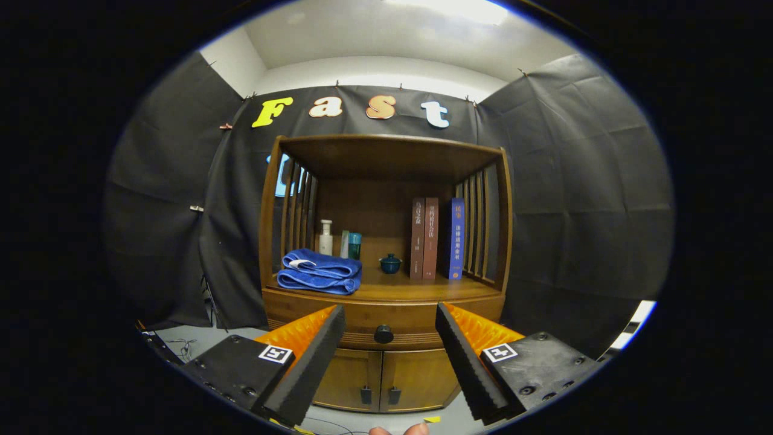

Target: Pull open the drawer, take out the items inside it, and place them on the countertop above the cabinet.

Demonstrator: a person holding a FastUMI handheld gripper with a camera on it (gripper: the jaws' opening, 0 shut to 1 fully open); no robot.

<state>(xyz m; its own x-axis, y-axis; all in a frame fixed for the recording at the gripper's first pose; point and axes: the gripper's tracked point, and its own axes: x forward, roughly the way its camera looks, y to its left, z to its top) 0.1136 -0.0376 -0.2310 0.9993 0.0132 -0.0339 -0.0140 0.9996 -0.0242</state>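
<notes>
A wooden cabinet [386, 241] stands ahead against the booth wall. Its drawer [362, 323] is closed, with a dark round knob [383, 333] at the middle of its front. My gripper [389, 317] is open, fingers spread wide, and the knob lies between the fingertips and some way beyond them. The countertop [410, 291] above the drawer carries a folded blue towel [320, 272], bottles [326, 237], a small dark lidded pot [390, 263] and three upright books [436, 237]. What lies inside the drawer is hidden.
Below the drawer are two closed cupboard doors [386, 380] with small dark handles. Slatted side panels [480, 226] and a top board enclose the countertop space. Cables lie on the grey floor [187, 344] to the left. Fingertips of a person's hand [398, 430] show below.
</notes>
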